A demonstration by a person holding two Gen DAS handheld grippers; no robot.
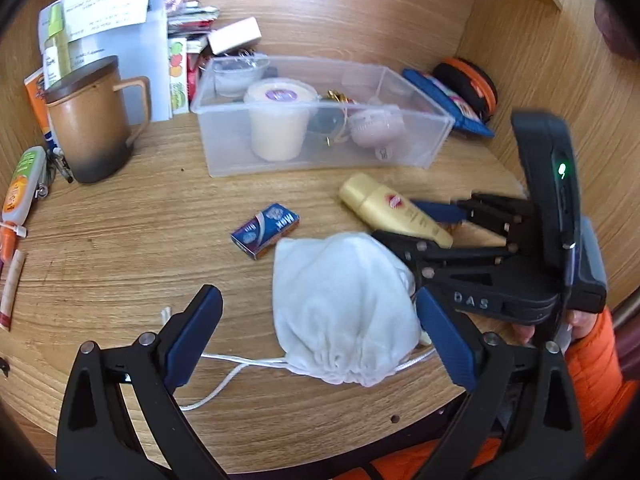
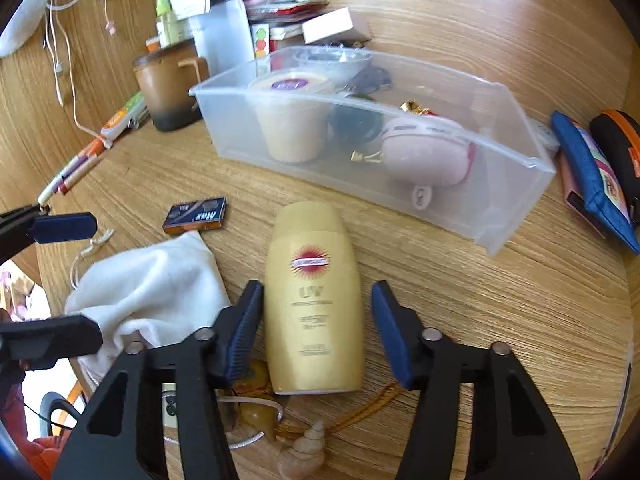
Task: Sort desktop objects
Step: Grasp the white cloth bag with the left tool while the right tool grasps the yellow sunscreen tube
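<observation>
**Friend:** What are you working on?

**Me:** A round wooden desk (image 1: 120, 220) with wooden walls behind it. A clear plastic bin (image 2: 512, 200) sits at the far side, with a cream cup (image 2: 292, 132) and a pink pouch (image 2: 424, 156) in it. A brown mug (image 1: 90, 120) stands far left.

**Friend:** Where are your grippers?

**Me:** My right gripper (image 2: 316, 320) is around the yellow bottle (image 2: 312, 300), which lies flat near me. The left pad touches it; the right pad has a gap, so it isn't squeezed. My left gripper (image 1: 320, 320) is spread wide over the white cloth bag (image 1: 344, 308), holding nothing. A small blue box (image 1: 265, 230) lies just beyond the bag.
</observation>
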